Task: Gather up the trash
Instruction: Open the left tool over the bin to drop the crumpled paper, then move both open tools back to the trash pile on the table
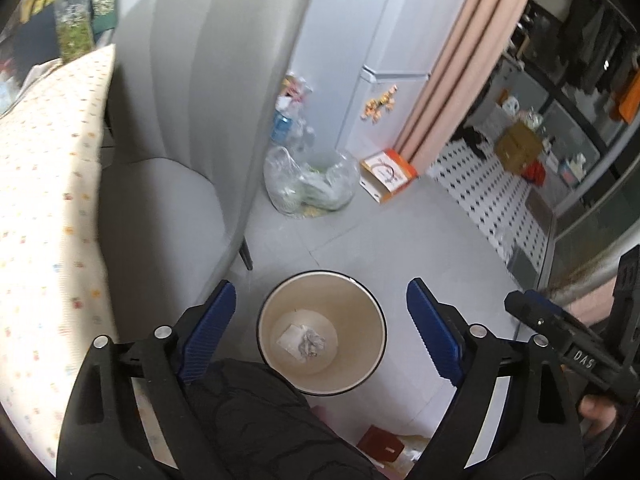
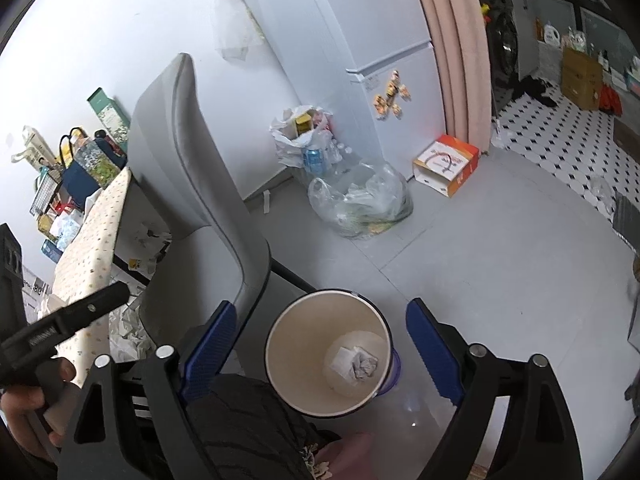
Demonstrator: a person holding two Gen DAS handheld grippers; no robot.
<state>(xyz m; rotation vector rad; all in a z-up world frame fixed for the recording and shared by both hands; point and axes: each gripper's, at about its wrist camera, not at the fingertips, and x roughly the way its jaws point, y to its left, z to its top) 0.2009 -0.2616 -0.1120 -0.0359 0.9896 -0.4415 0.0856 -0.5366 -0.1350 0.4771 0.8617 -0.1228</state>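
Observation:
A round cream trash bin (image 1: 276, 308) stands on the grey floor below both grippers; it also shows in the right wrist view (image 2: 288, 332). Crumpled paper (image 1: 310, 342) and a flat white piece (image 1: 290, 338) lie at its bottom, seen also in the right wrist view (image 2: 362, 364). My left gripper (image 1: 320, 320) hovers above the bin, open and empty. My right gripper (image 2: 320, 332) is open and empty above the same bin. The right gripper's body shows at the right edge of the left wrist view (image 1: 560, 332).
A grey chair (image 1: 192, 120) stands left of the bin beside a dotted-cloth table (image 1: 48, 200). A clear plastic bag of waste (image 1: 312, 184), bottles and an orange box (image 1: 388, 176) sit by the white fridge (image 2: 360, 40). A dark garment (image 1: 256, 420) lies in the foreground.

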